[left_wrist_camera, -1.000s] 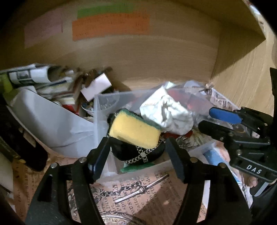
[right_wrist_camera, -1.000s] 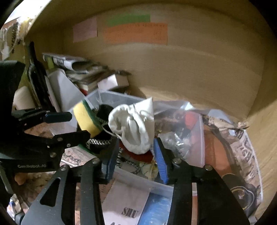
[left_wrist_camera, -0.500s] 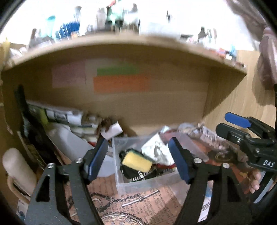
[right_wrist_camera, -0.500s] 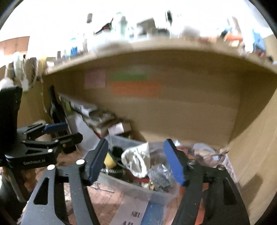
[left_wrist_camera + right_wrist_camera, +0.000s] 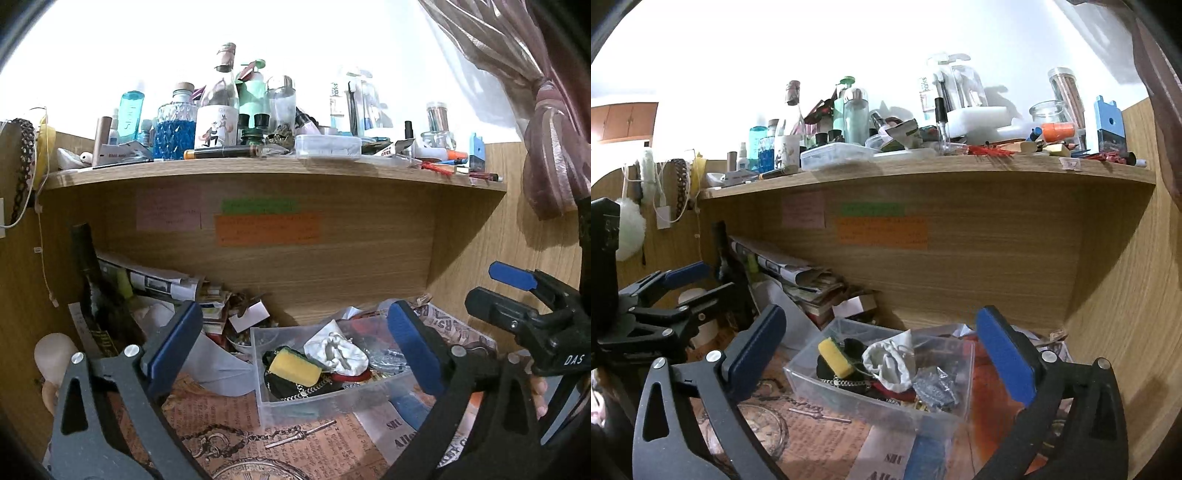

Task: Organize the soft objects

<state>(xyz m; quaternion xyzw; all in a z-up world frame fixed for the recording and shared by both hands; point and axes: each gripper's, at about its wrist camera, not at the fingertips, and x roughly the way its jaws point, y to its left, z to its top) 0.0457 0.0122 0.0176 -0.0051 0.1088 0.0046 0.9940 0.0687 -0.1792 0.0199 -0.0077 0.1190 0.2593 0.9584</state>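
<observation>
Left wrist view: your left gripper [image 5: 291, 345] and right gripper [image 5: 881, 350], jaws just spread wide, hold nothing; the sponge [image 5: 294, 366] perches loosely in the clear bin [image 5: 332, 404] and may tumble if nudged.

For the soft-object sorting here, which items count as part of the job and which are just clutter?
Job:
- yellow sponge
- white drawstring pouch
- clear plastic bin holding both

Clutter:
- bottles on the top shelf
- rolled newspapers
- sticky notes
- chain with bar on the printed paper
</observation>
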